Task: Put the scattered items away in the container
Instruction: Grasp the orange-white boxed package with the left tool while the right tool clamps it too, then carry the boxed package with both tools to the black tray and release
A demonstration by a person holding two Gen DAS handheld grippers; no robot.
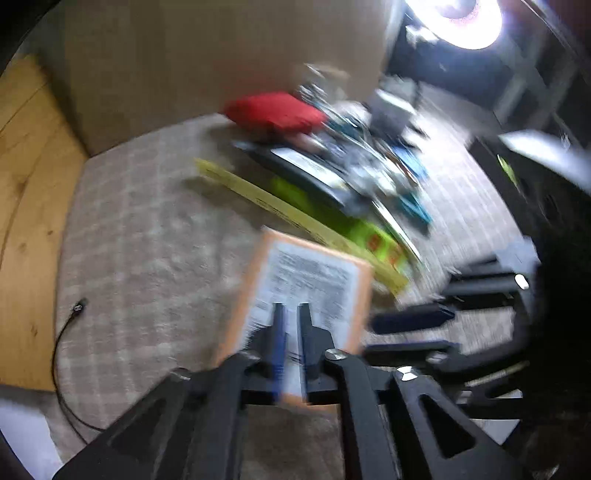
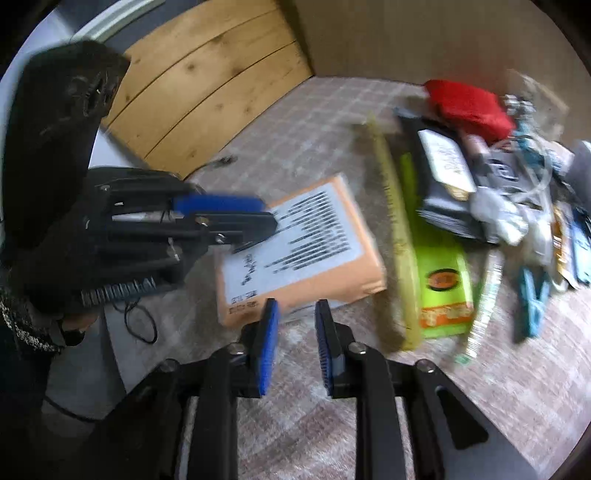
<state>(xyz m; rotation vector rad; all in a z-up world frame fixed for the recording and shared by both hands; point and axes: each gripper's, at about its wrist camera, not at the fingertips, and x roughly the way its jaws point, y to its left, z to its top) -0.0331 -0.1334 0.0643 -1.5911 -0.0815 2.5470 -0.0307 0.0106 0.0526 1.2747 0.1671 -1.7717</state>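
My left gripper (image 1: pixel 290 310) sits over the near end of the orange parcel (image 2: pixel 295 243) on the rug (image 2: pixel 295 155), grip unclear; its long axis runs away from me, right gripper (image 2: pixel 295 314) open just short.

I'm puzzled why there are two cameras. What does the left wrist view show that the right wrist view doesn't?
Only the left wrist view shows a bright lamp and dark furniture beyond the clutter. Only the right wrist view shows blue clothes pegs and the gloved hand holding the left tool from the side. Both show the orange envelope with its white label, the red pouch, the green packet and the checked rug.
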